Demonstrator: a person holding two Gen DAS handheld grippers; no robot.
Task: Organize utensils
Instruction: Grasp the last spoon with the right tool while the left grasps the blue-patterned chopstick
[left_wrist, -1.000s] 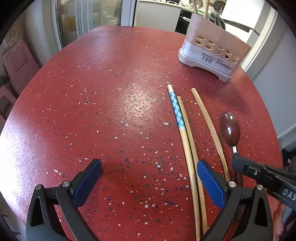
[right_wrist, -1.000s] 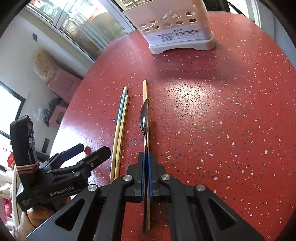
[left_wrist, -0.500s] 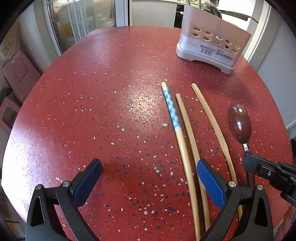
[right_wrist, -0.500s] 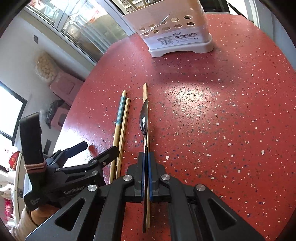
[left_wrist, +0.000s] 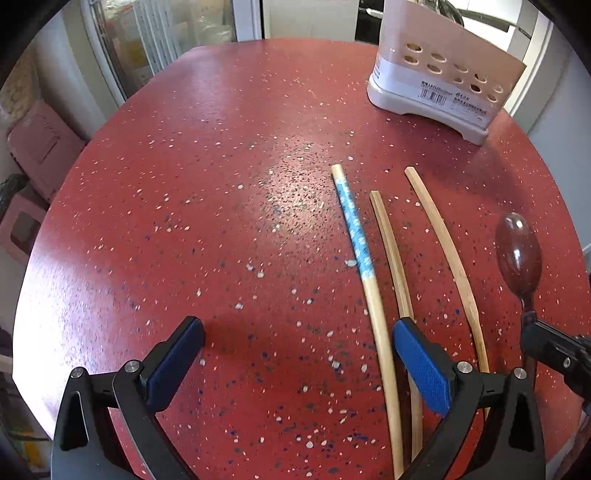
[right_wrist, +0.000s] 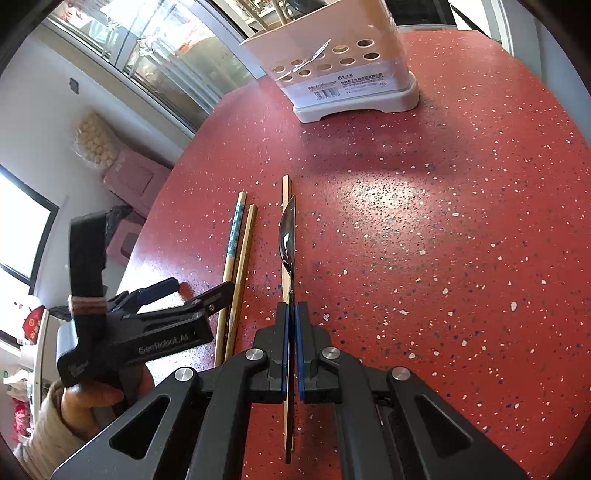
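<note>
The right tool (right_wrist: 291, 314) is clamped on the handle of a metal spoon (right_wrist: 287, 236), bowl edge-on, ready for carrying to the perforated utensil holder (right_wrist: 340, 70) at the far bench (right_wrist: 461, 240) edge. The left tool (left_wrist: 295, 354), jaws wide and empty, straddles the blue-patterned chopstick (left_wrist: 356, 236), seemingly the next pick; two plain chopsticks (left_wrist: 391, 251) lie beside it.

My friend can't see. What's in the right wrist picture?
A hand-held gripper is shut on a spoon over a red speckled table. Three chopsticks lie there, a white utensil holder stands behind, and another hand-held gripper is open at left.
</note>
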